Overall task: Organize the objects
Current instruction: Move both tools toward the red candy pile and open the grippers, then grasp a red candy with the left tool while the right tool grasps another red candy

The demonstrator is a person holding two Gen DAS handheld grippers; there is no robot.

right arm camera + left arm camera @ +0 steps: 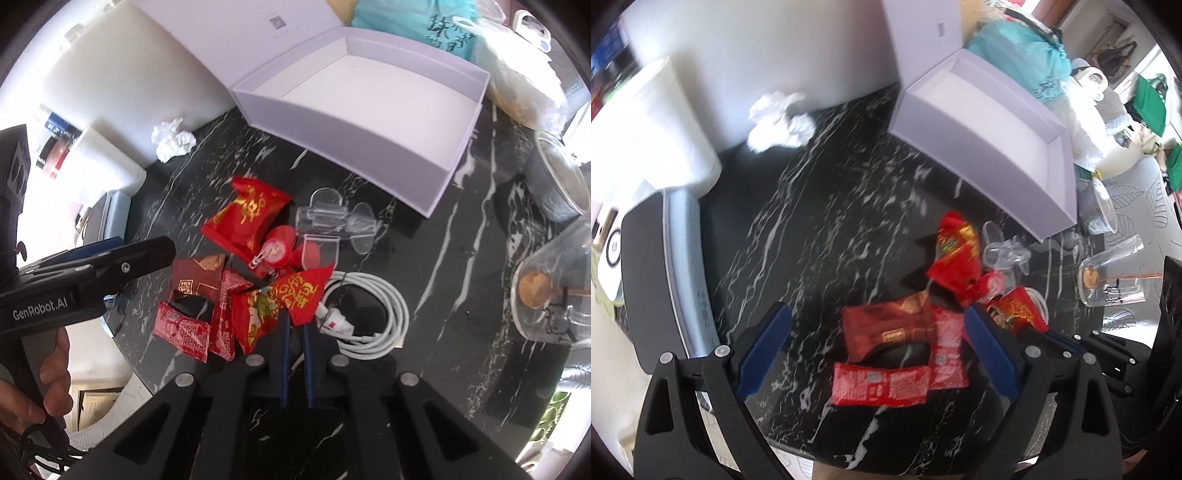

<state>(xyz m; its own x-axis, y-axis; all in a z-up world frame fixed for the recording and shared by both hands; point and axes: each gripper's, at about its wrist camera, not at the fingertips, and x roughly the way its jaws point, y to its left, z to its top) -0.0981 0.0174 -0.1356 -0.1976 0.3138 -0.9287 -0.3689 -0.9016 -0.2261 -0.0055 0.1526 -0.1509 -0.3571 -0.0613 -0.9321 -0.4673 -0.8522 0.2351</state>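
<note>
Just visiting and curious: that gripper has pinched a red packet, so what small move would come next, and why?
Probably lift. The right gripper is shut on the red gold-lettered snack packet, which lies among other wrappers. The open white cardboard box beyond holds nothing visible, so raising the packet clear before carrying it there seems sensible.

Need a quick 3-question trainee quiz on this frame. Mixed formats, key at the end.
1. True or false: the open white box has nothing inside it.
2. Short answer: what is the right gripper pinching?
3. Pick one. The left gripper is:
A. open, with flat red packets between its fingers
B. shut on a cable
C. shut on a tissue

Key:
1. True.
2. The corner of the red packet with gold characters.
3. A.
</note>
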